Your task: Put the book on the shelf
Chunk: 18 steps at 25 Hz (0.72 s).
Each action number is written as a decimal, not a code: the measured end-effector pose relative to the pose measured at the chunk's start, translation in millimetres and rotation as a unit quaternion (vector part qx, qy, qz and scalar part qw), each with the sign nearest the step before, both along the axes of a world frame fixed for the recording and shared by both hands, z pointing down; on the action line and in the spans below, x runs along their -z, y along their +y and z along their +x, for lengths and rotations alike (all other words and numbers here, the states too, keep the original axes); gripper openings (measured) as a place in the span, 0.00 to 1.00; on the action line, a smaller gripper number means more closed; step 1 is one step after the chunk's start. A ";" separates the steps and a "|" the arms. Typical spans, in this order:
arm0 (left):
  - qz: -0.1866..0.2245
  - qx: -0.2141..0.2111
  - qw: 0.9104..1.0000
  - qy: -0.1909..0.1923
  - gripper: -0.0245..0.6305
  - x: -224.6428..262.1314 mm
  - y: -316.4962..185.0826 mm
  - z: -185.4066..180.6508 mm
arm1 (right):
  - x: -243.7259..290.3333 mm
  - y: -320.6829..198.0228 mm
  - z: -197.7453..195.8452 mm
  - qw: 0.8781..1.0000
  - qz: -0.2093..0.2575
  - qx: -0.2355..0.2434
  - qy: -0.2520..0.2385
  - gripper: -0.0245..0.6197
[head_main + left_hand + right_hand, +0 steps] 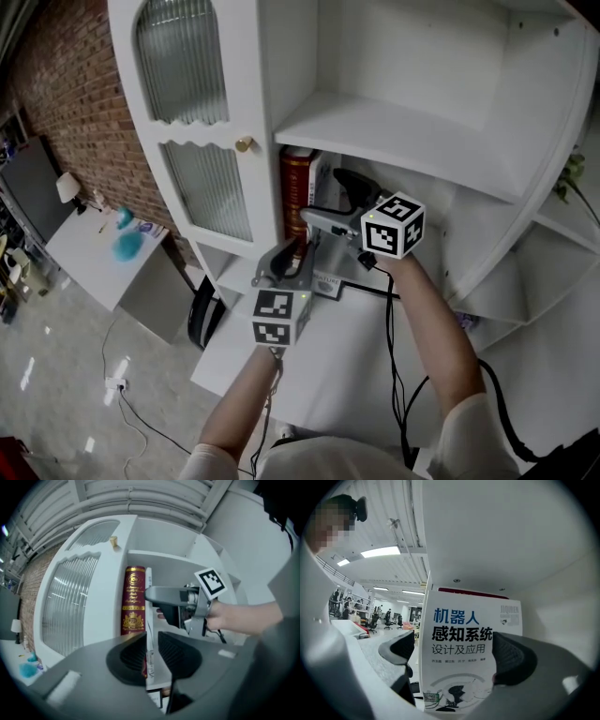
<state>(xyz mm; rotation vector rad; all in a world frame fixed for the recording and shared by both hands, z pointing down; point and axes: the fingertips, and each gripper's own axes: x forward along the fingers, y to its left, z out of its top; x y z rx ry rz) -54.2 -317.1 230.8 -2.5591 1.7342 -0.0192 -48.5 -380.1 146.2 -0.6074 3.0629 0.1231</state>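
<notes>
White book [148, 597] upright in shelf [412, 131] beside red book [134, 599], left gripper [151, 653] clamped on its edge, right gripper [454, 651] jaws apart facing the cover; released unsupported, it may topple.

My left gripper [151, 656] pinches the white book [149, 597] edge-on. It stands upright, just beside the red book [134, 599] on the white shelf [159, 557].
</notes>
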 end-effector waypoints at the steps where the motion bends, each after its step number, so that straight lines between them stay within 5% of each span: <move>1: 0.000 -0.004 1.000 0.000 0.17 0.3 0.6 0.8 | 1.2 0.9 1.8 1.000 0.001 -0.003 0.000 0.85; 6: -0.014 -0.031 0.999 0.007 0.17 -2.5 9.6 0.7 | -0.7 17.8 7.5 1.000 -0.010 -0.014 0.000 0.85; 10: -0.050 -0.096 0.994 0.025 0.17 -13.1 29.9 5.0 | -14.3 48.6 9.1 0.999 -0.030 -0.020 0.003 0.79; 18: -0.095 -0.170 0.979 0.056 0.16 -52.2 65.3 -9.6 | -65.8 108.8 41.0 0.989 -0.050 -0.137 -0.013 0.28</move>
